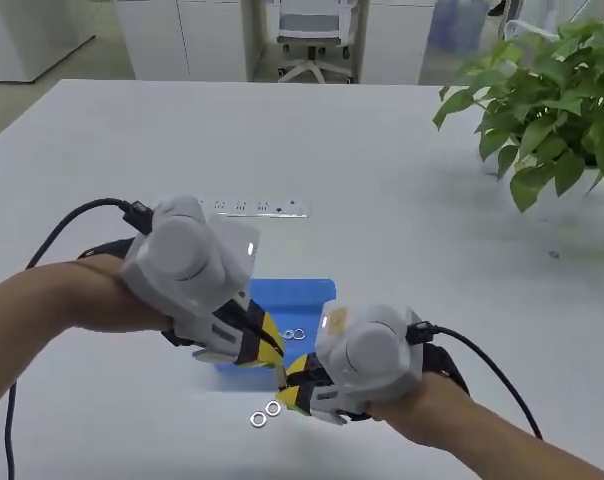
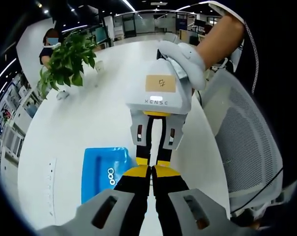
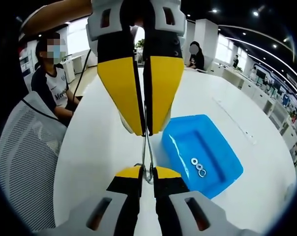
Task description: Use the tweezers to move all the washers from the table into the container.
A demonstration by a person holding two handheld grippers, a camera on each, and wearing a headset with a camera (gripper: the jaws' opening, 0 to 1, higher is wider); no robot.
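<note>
My two grippers meet tip to tip just in front of the blue container (image 1: 304, 292). The left gripper (image 1: 276, 350) comes in from the upper left, the right gripper (image 1: 288, 376) from the lower right. In the right gripper view, thin metal tweezers (image 3: 147, 155) run between the right gripper (image 3: 148, 173) and the left gripper (image 3: 144, 131), and both are shut on them. Three washers (image 3: 197, 165) lie inside the container (image 3: 215, 142), also visible as washers (image 2: 110, 176) in the left gripper view. Two washers (image 1: 265, 413) lie on the table close below the jaws.
A white power strip (image 1: 257, 208) lies beyond the container. A potted plant (image 1: 552, 90) stands at the far right and an office chair (image 1: 312, 30) past the table's far edge. Cables trail from both grippers. A mesh chair (image 3: 25, 162) is behind me.
</note>
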